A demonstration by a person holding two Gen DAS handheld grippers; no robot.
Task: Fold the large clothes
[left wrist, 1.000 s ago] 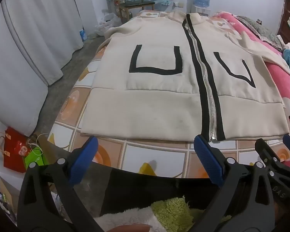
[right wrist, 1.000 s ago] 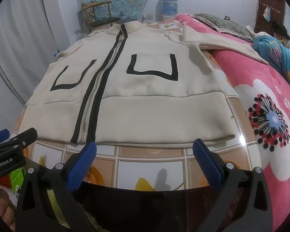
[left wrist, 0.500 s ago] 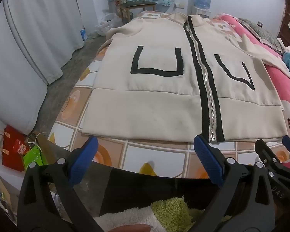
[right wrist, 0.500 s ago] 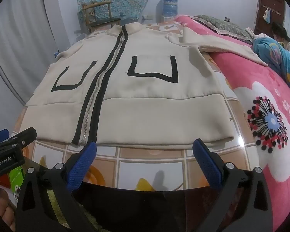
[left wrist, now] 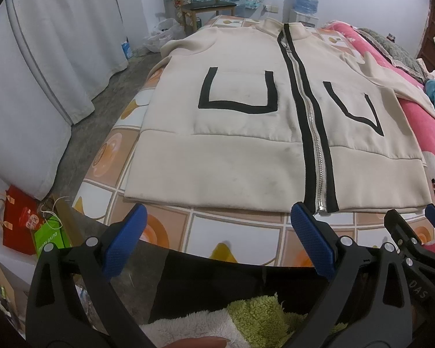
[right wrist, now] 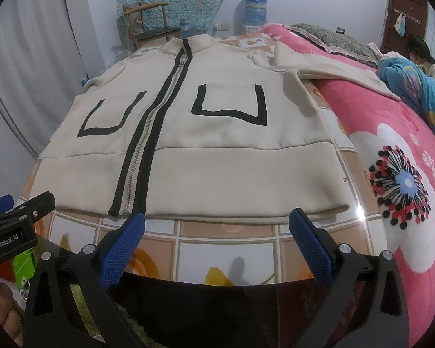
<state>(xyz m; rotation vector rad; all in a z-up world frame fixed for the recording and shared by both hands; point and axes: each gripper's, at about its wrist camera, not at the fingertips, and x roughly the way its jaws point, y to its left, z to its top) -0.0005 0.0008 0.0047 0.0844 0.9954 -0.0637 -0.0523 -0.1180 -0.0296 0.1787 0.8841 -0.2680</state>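
A cream zip-up jacket [left wrist: 246,133] [right wrist: 217,145] with black pocket outlines and a black-edged zipper lies flat, front up, on a tiled-pattern table [left wrist: 235,229] [right wrist: 223,246]. One sleeve [right wrist: 333,69] stretches out over the pink bedding. My left gripper [left wrist: 217,233] hovers open just short of the hem, left of the zipper end. My right gripper [right wrist: 216,236] hangs open before the hem, right of the zipper. Nothing sits between either pair of blue pads. The right gripper's fingers [left wrist: 406,232] show at the left view's right edge.
A pink floral blanket [right wrist: 406,174] covers the bed on the right, where a person [right wrist: 420,66] lies. A wooden chair [left wrist: 203,3] and a water dispenser [left wrist: 304,0] stand behind the table. White curtains [left wrist: 43,58] hang left, with red and green bags [left wrist: 29,226] on the floor.
Both grippers have crept forward slightly toward the jacket's hem; the jacket looks a little larger. Both stay open.
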